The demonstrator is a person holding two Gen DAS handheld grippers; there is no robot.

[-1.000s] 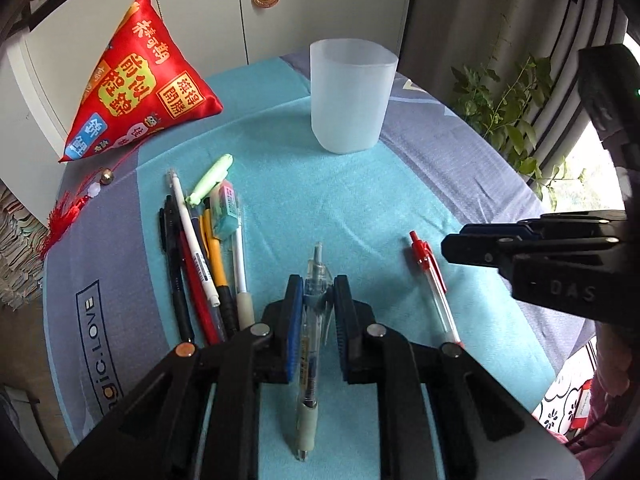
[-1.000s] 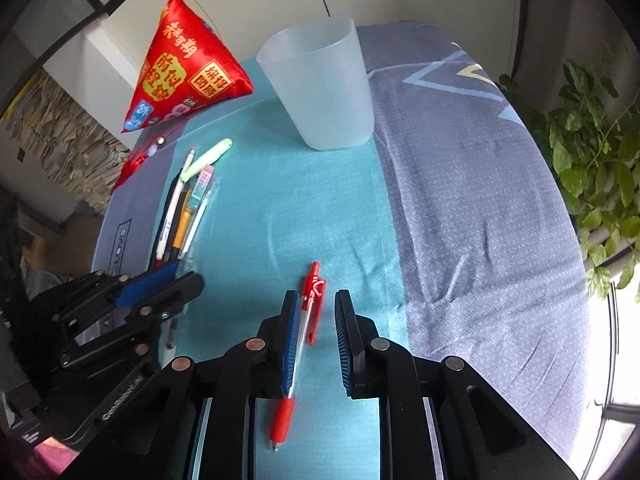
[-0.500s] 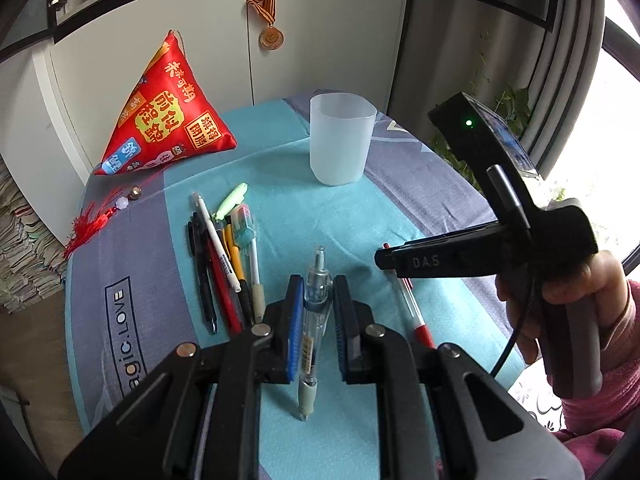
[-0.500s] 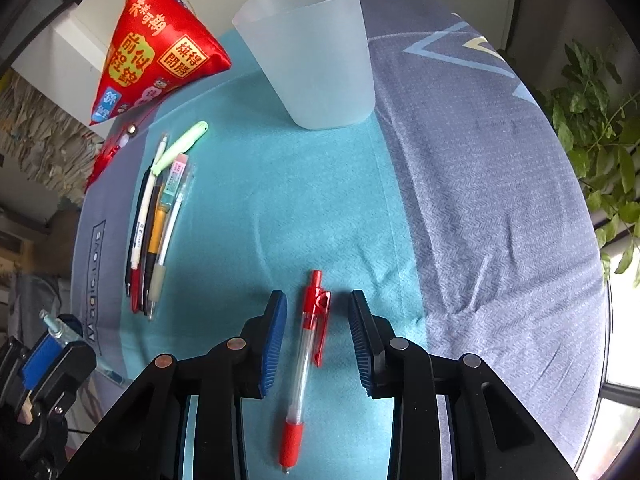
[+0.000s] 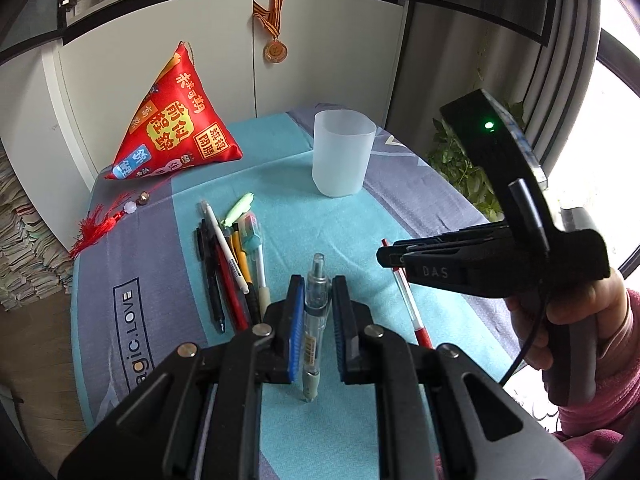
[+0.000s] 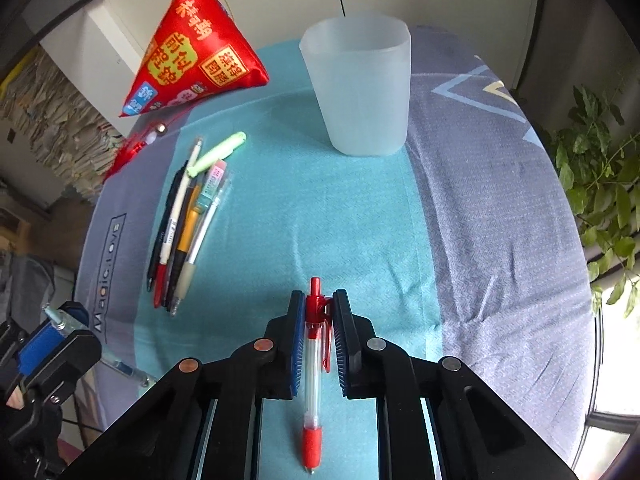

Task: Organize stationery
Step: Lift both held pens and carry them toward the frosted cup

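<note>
My left gripper (image 5: 316, 280) is shut on a clear pen (image 5: 314, 320) and holds it above the teal cloth. In the right wrist view my right gripper (image 6: 319, 296) is closing its jaws on a red pen (image 6: 314, 344) that lies low over the cloth, and the blue pads press on the barrel and clip. A frosted plastic cup (image 6: 360, 92) stands upright at the far end of the table. Several pens and a green highlighter (image 6: 188, 224) lie bunched to the left. The left gripper (image 6: 52, 320) shows at the lower left edge of that view.
A red pyramid-shaped pouch (image 5: 176, 128) with a tassel sits at the back left by the white cabinet. A leafy plant (image 6: 600, 184) stands past the table's right edge. A hand in a pink sleeve (image 5: 580, 320) holds the right gripper.
The left gripper rose and pulled back with the clear pen. The right gripper spread its jaws, centred on the red pen and closed onto it.
</note>
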